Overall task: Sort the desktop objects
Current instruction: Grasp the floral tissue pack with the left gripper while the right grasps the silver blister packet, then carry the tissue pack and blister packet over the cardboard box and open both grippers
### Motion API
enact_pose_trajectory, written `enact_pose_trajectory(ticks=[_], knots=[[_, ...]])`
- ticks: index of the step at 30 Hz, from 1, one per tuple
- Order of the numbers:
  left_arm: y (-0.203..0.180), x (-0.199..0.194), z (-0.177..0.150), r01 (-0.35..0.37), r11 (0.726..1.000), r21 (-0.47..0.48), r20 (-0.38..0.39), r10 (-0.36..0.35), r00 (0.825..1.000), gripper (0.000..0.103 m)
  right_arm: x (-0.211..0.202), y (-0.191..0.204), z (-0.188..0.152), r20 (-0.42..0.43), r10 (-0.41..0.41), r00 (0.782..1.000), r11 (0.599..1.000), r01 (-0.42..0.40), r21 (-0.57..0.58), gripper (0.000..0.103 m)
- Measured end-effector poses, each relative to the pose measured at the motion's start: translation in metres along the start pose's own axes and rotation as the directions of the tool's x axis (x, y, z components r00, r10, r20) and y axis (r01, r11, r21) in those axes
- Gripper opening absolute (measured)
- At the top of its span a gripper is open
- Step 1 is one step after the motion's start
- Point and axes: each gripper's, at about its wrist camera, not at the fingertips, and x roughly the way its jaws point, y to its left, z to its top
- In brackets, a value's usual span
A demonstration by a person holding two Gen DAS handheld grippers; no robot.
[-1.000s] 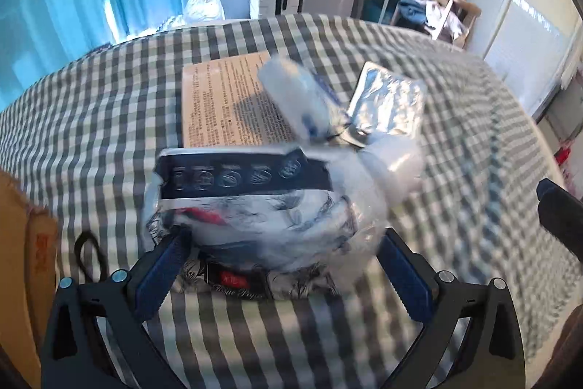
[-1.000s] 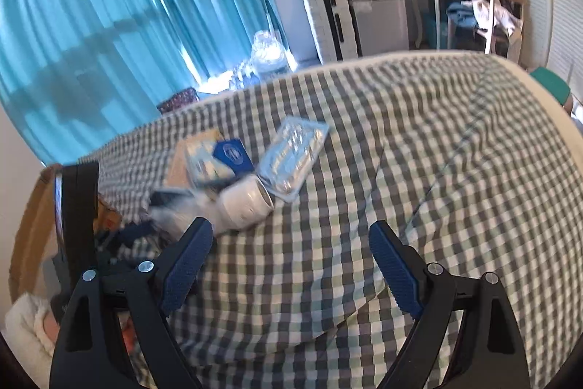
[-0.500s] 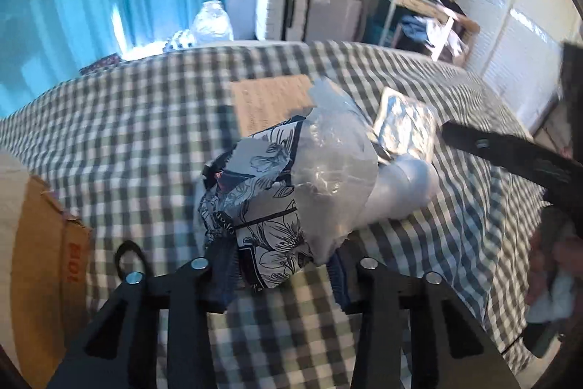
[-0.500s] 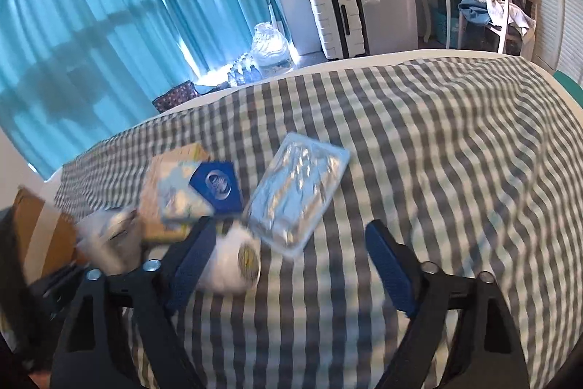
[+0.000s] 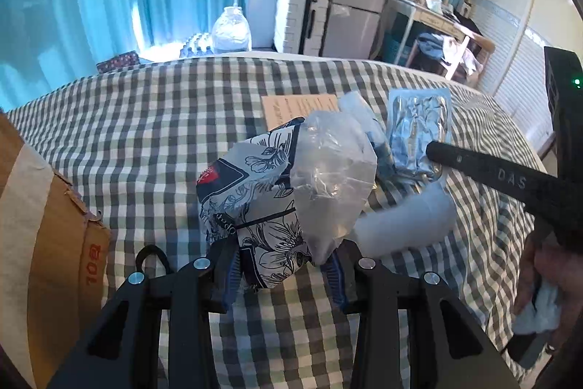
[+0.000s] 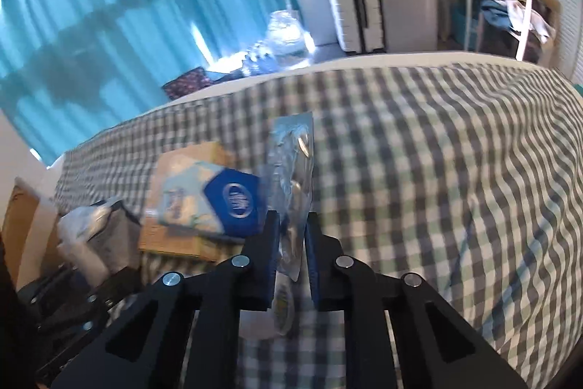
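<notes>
Jaws clamping the floral packet [image 5: 266, 206] in the left gripper [image 5: 280, 272], lifting clear of the checked cloth [image 5: 145, 133]; right gripper [image 6: 291, 257], just closing, pinching the silver blister pack [image 6: 291, 170], probably for sorting toward the cardboard box [image 5: 40, 243].

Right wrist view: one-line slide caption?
Right gripper, jaws just closed, pinches a clear foil-lined packet on the checked cloth, beside a blue-labelled pack.

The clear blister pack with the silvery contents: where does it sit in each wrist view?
Left wrist view: blister pack right of centre, on the checked cloth, the right tool reaching it from the right.
Right wrist view: blister pack centre, tilted up on edge, pinched between that tool's pads.
Shared landmark: white suitcase by the wall.
</notes>
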Motion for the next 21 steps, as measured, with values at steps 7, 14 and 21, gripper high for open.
enact_pose_trajectory(ticks=[7,14,21], knots=[[0.017,-0.016,0.0,-0.019,1.0,0.01,0.021,0.019,1.0,0.035,0.021,0.016,0.004,-0.026,0.019,0.999,1.0,-0.019,-0.01,0.007],[0.025,-0.051,0.007,0.021,1.0,-0.011,0.047,-0.02,0.999,0.035,-0.035,0.014,-0.001,0.078,-0.018,0.997,1.0,0.018,-0.001,0.007],[0.016,-0.109,0.011,0.05,0.999,-0.01,0.094,-0.049,0.994,0.035,-0.112,0.037,-0.009,0.126,0.009,0.992,1.0,-0.006,-0.025,0.007]])
